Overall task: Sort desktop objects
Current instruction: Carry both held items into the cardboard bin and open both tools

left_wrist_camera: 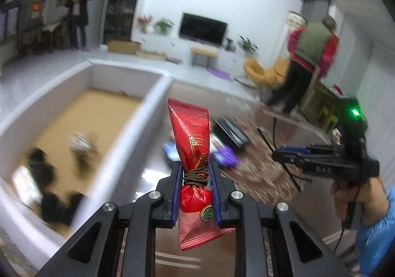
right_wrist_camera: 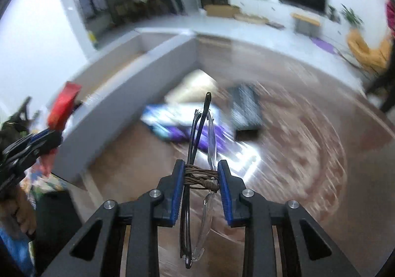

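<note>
My left gripper (left_wrist_camera: 195, 173) is shut on a red snack packet (left_wrist_camera: 192, 138), held upright above the table beside the white box (left_wrist_camera: 138, 118). It shows at the left of the right wrist view (right_wrist_camera: 37, 138) with the packet (right_wrist_camera: 63, 106). My right gripper (right_wrist_camera: 201, 173) is shut on folded glasses (right_wrist_camera: 200, 133) with clear lenses and dark arms, held above the table. It also shows in the left wrist view (left_wrist_camera: 281, 154).
The white box (right_wrist_camera: 128, 84) has a brown floor holding several dark blurred items (left_wrist_camera: 47, 178). On the wooden table lie a purple and blue packet (right_wrist_camera: 172, 126), a black remote (right_wrist_camera: 244, 109) and a pale object (right_wrist_camera: 195, 86). People stand in the room behind.
</note>
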The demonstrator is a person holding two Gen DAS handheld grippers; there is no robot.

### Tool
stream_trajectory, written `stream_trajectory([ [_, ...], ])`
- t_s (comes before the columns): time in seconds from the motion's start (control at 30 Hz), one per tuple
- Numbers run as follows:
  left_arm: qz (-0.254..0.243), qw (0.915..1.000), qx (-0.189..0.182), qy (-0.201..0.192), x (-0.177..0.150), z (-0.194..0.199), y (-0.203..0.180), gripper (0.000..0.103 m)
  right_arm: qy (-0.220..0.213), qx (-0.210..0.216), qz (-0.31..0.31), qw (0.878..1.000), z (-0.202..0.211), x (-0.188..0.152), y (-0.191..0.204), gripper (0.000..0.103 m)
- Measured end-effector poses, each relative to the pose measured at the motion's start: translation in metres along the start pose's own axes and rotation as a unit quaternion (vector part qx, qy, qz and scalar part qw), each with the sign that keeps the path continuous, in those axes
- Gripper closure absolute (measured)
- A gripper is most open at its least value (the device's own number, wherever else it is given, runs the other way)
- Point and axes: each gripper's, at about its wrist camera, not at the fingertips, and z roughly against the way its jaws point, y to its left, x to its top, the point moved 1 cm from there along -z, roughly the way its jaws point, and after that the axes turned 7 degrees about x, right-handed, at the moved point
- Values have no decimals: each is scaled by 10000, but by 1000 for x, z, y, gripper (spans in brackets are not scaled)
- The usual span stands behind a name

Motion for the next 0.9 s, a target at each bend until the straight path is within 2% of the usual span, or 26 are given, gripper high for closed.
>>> stream_trajectory([
  [0.1,56,9989,462,48,22,5,48,82,-316,508,323,9977,-5,36,58,75],
  [0.23,427,9929,1040,383,33,-8,125,82,-522,1273,735,9878,-28,76,141,75],
  [0.33,719,9863,1316,689,28,-25,174,82,-488,1616,1010,9805,-72,93,199,74],
  [0.43,1007,9766,1532,1127,14,-44,205,78,-165,1658,1107,9798,-131,97,236,73],
  [0.47,1081,9737,1553,1265,10,-50,211,75,5,1647,1100,9802,-152,96,241,71],
  [0.5,1152,9712,1567,1377,6,-55,216,71,182,1629,1082,9805,-169,94,245,63],
  [0.53,1220,9696,1570,1430,1,-57,219,59,356,1595,1071,9807,-182,91,247,57],
  [0.57,1253,9697,1560,1400,-2,-56,220,53,481,1522,1054,9815,-195,87,248,51],
  [0.6,1234,9724,1522,1264,-4,-52,219,50,436,1543,1027,9817,-195,85,247,51],
  [0.63,1178,9743,1570,1106,-6,-43,218,44,333,1625,987,9812,-190,81,244,51],
  [0.67,1115,9751,1621,1027,-7,-37,215,38,182,1732,940,9802,-182,78,239,44],
  [0.7,1078,9766,1657,852,-7,-29,208,37,6,1770,906,9800,-171,75,232,36],
  [0.77,1038,9813,1490,637,-6,-18,193,37,-399,1690,891,9808,-142,67,212,23],
  [0.8,1003,9843,1339,557,-5,-14,180,37,-658,1535,920,9817,-125,60,198,14],
  [0.9,689,9939,738,449,-5,-2,128,37,-1215,815,992,9842,-87,31,153,2],
])
